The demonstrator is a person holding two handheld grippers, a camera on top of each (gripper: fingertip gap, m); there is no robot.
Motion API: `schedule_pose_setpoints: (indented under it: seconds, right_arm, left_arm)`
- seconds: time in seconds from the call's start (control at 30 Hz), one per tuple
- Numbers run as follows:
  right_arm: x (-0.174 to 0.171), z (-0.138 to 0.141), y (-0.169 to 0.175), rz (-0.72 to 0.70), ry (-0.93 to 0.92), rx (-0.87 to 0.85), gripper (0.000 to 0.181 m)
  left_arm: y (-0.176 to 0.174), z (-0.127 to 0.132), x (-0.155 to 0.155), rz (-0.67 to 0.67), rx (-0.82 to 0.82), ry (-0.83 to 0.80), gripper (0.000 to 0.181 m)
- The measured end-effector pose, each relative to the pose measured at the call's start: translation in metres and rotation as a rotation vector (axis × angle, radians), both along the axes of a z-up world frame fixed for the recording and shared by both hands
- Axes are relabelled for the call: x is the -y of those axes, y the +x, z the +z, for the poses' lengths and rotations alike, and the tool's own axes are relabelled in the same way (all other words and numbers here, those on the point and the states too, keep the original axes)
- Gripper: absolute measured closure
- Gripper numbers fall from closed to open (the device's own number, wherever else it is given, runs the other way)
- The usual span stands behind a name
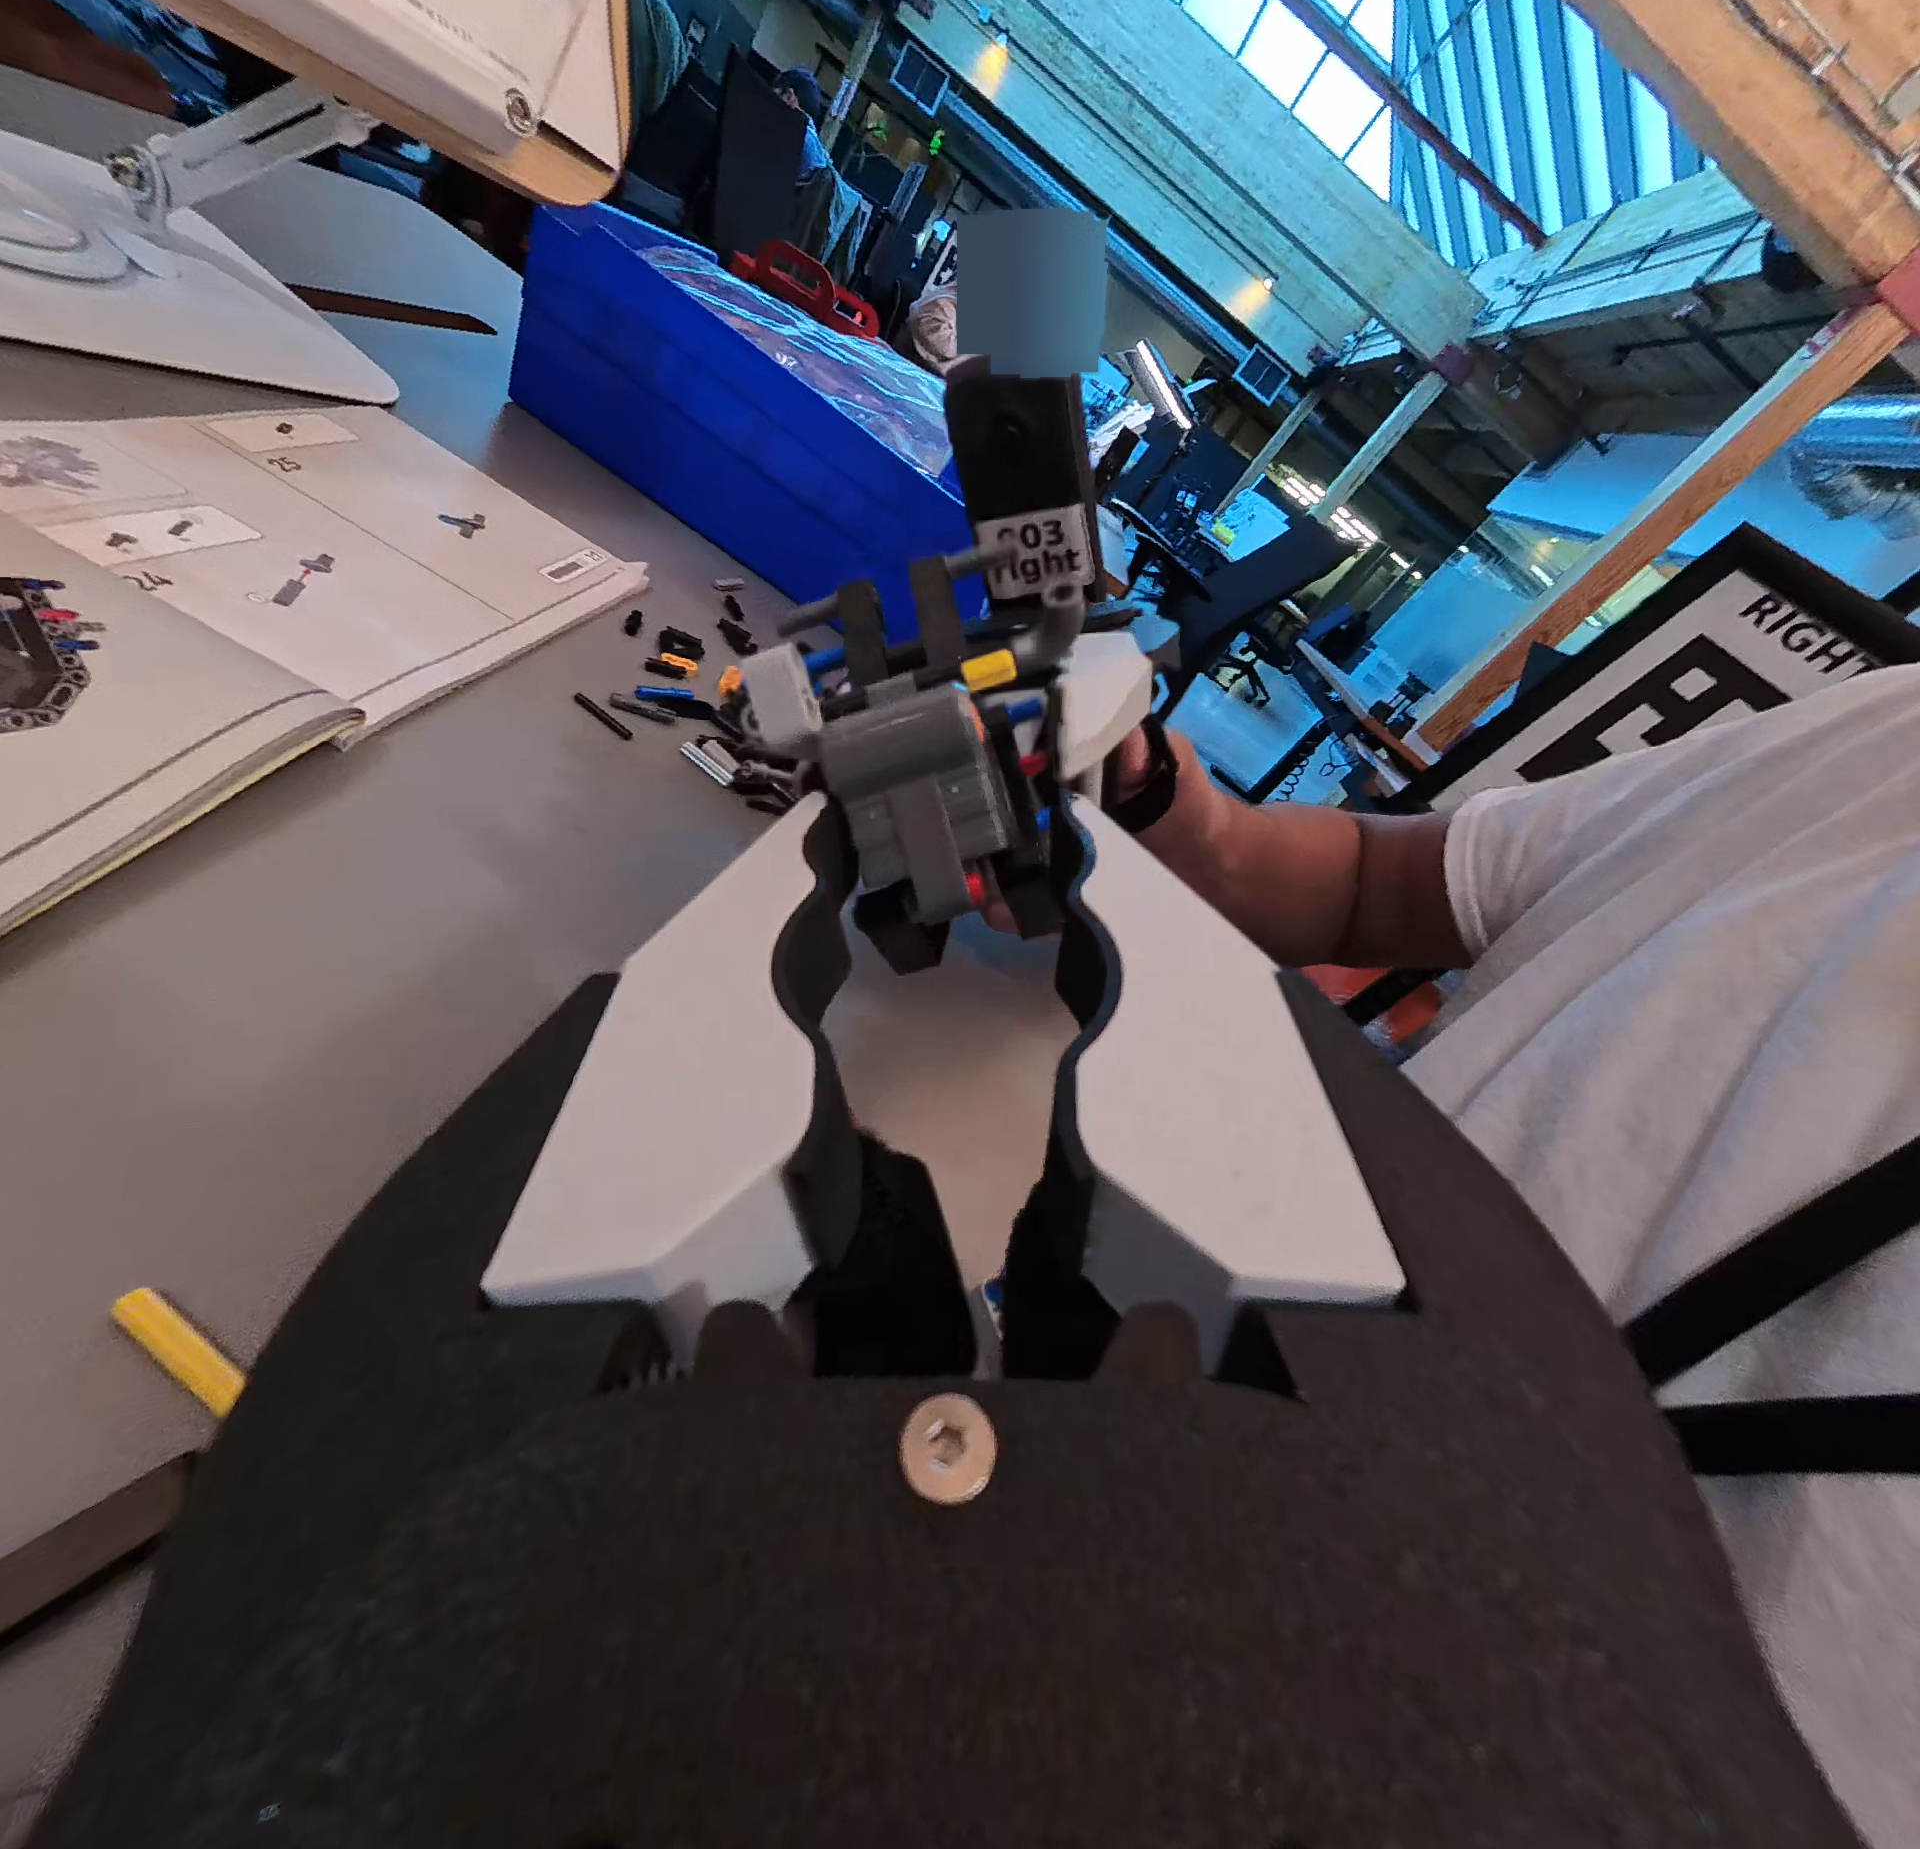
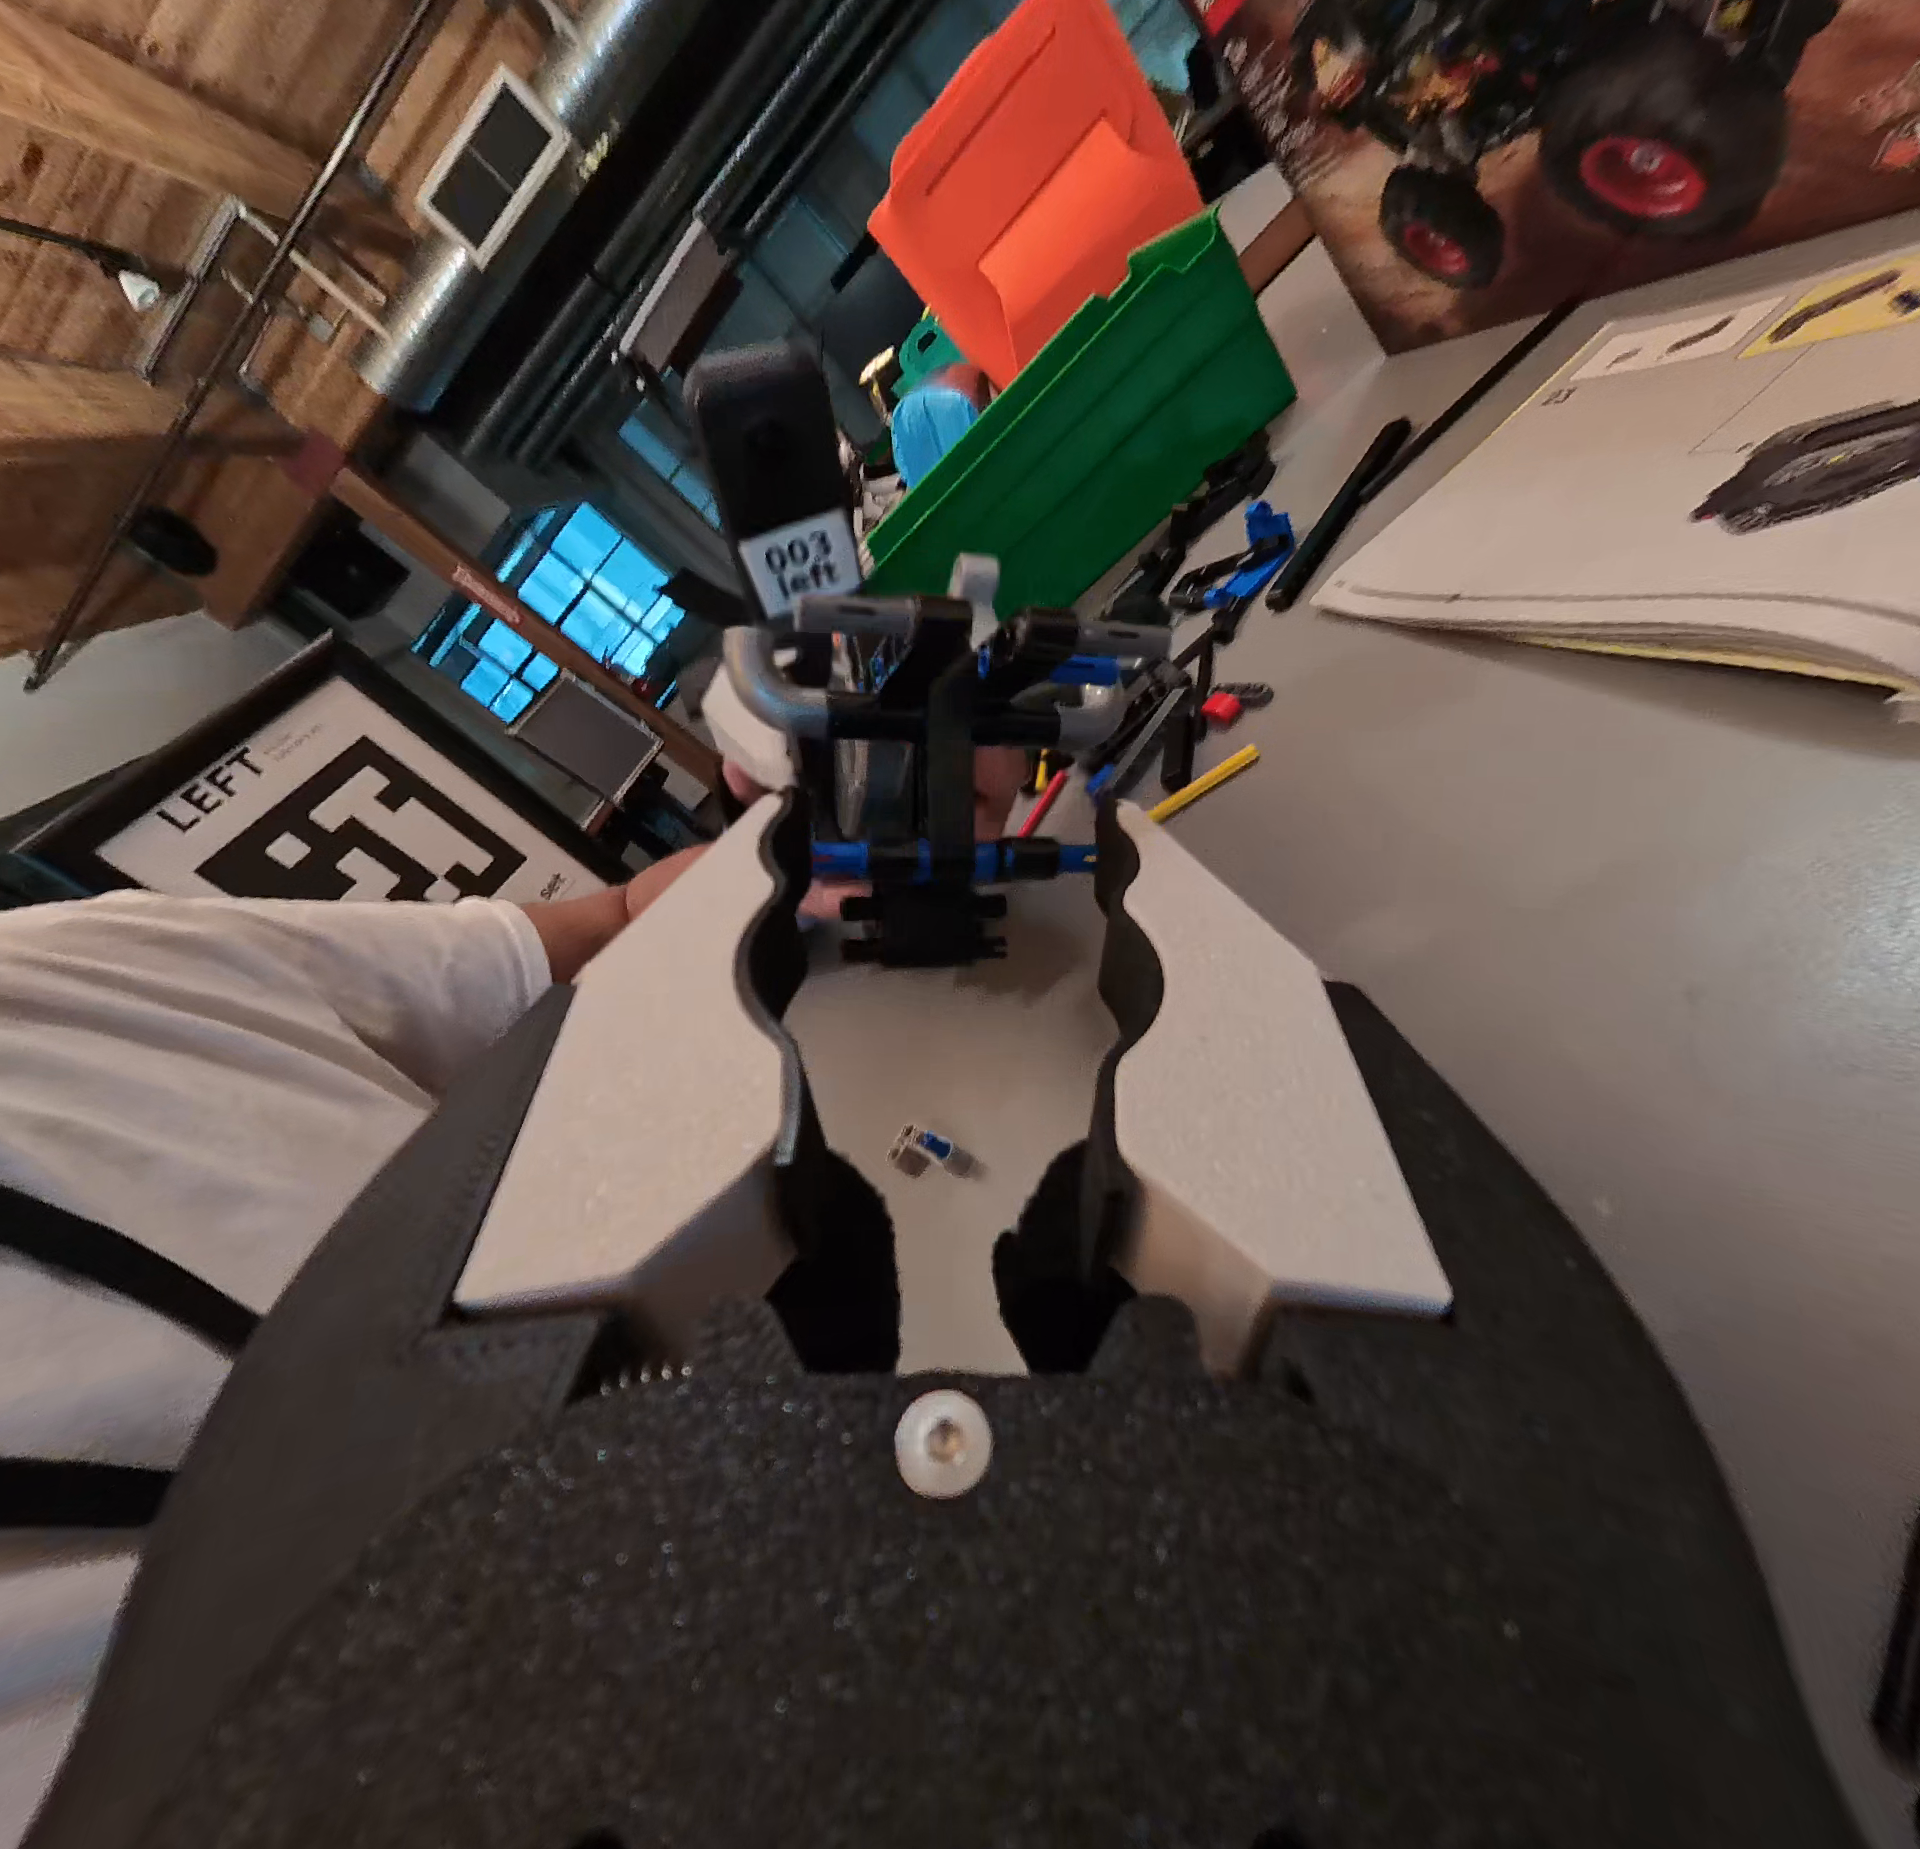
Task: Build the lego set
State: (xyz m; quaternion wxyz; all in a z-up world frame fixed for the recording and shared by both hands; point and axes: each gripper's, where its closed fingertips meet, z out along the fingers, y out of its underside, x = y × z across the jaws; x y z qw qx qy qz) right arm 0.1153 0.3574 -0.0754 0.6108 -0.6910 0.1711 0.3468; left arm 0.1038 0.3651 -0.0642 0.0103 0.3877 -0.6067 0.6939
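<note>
Left tongs point(image 1: 940, 843) clamped the build point(image 1: 914, 760) at its grey end, held above the desk point(image 1: 416, 968). Right tongs point(image 2: 940, 843) faced it from the other side, tips around the black frame with blue pins; can't tell if they actually pinched it. Loose parts point(image 1: 675, 677) lay scattered near the open manual point(image 1: 312, 573). 1 small grey-blue piece point(image 2: 932, 1153) sat on the desk under the right tongs.

Matt plastic fingers point(image 1: 717, 1030), paper manual point(image 1: 312, 594)
</note>
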Motion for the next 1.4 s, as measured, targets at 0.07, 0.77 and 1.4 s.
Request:
schedule_pose_setpoints:
  seconds: [0.07,0.77,1.4]
  right_arm:
    - [0.000,-0.005,-0.012,0.066,-0.026,0.021,0.127]
    - [0.001,-0.004,-0.056,0.339,-0.110,0.519,0.143]
    - [0.002,-0.005,-0.037,0.207,-0.017,0.682,0.141]
  left_arm:
    - [-0.004,0.005,-0.001,-0.047,-0.012,-0.030,0.149]
    - [-0.050,-0.009,0.011,-0.392,-0.089,0.616,0.150]
    - [-0.041,-0.027,0.011,-0.389,0.096,0.860,0.150]
